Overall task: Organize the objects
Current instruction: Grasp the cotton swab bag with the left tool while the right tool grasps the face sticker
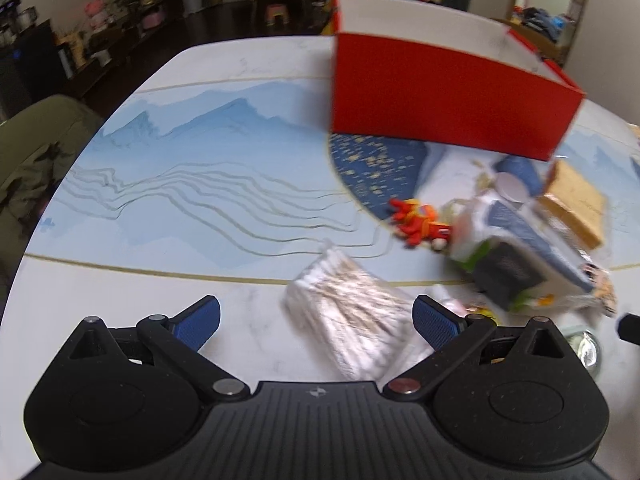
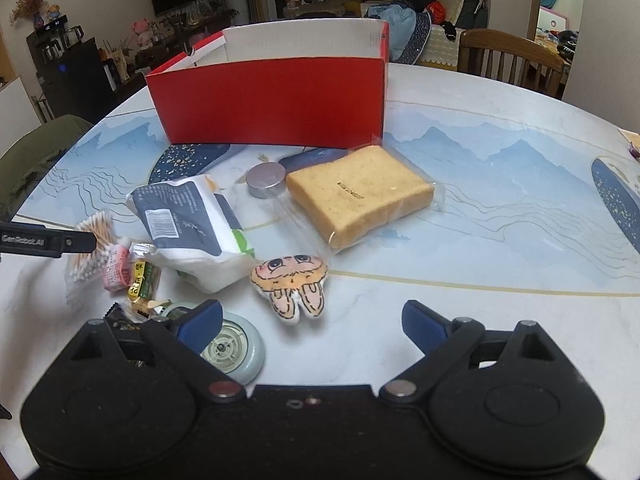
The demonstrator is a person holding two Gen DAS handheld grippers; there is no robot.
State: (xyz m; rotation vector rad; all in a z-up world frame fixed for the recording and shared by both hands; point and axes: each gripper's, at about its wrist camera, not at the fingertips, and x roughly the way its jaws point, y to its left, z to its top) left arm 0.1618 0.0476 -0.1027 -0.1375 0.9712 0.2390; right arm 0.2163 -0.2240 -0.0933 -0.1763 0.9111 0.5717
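A red open box (image 1: 448, 96) stands at the back of the table; it also shows in the right wrist view (image 2: 276, 104). My left gripper (image 1: 316, 320) is open, its jaws either side of a bag of cotton swabs (image 1: 352, 312), seen again in the right wrist view (image 2: 90, 252). My right gripper (image 2: 312, 320) is open and empty, just short of a flat cartoon plush (image 2: 290, 280). Wrapped bread (image 2: 360, 196), a tissue pack (image 2: 192, 224), a round metal tin (image 2: 266, 180) and a grey wheel (image 2: 236, 352) lie on the table. A red toy figure (image 1: 420, 224) lies beside the tissue pack (image 1: 516, 248).
The table (image 2: 500, 248) has a blue mountain print. Small snack packets (image 2: 136, 276) lie left of the wheel. A wooden chair (image 2: 512, 60) stands behind the table at the right, and a green-covered seat (image 1: 36, 160) at the left. The left gripper's side (image 2: 44, 238) pokes in at the right wrist view's left edge.
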